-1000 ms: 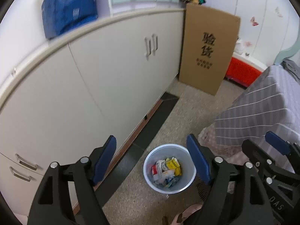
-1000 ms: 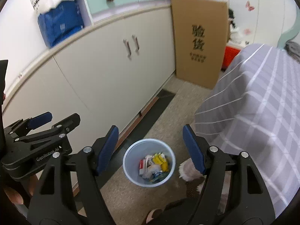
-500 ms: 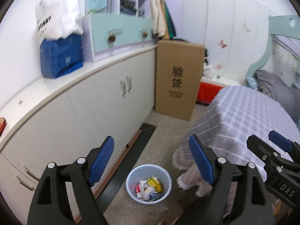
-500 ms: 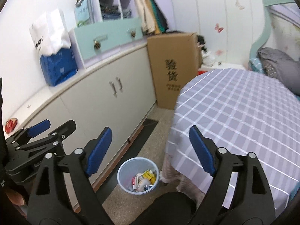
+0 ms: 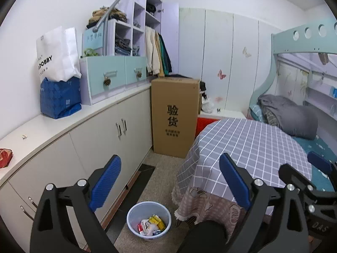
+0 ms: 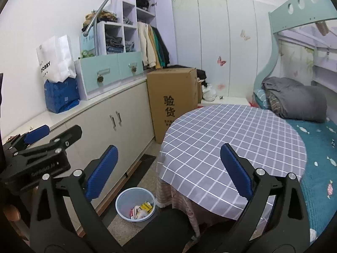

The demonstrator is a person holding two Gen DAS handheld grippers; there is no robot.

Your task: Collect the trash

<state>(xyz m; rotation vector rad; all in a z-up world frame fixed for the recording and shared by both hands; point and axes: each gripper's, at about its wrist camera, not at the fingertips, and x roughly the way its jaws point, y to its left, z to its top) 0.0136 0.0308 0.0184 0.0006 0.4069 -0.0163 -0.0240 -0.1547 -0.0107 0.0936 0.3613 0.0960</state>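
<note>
A long run of cream cabinets [image 5: 109, 139] with a white counter fills the left half of the left wrist view, reaching from the lower left toward the centre. At the right edge stands a pale green bunk bed [image 5: 294, 42] with a rumpled grey blanket [image 5: 290, 116] on its teal mattress. A round table under a purple-and-white checked tablecloth [image 6: 231, 139] takes up the centre right of the right wrist view, its edge hanging over a pink patterned skirt. A tall cardboard box [image 5: 174, 116] printed with black characters stands upright at frame centre, between the cabinets and the table. On the counter in the upper left sit a mint-fronted drawer unit [image 5: 113, 73], a blue bag [image 5: 60, 98] just beside it, and a white paper bag [image 5: 56, 52] on top of the blue one. A small red packet [image 5: 5, 157] lies on the counter at the far left edge.

The left gripper [image 5: 168, 183] has its blue-padded fingers spread wide with nothing between them; the right gripper [image 6: 167, 168] is likewise spread wide and holds nothing. Each appears at the edge of the other's view.

The pale blue trash bin [image 5: 149, 220] stands on the speckled floor at bottom centre, just beside the table skirt and near the cabinet base. Inside it lies the trash [image 5: 151, 225], a mix of white, yellow and red wrappers.
</note>
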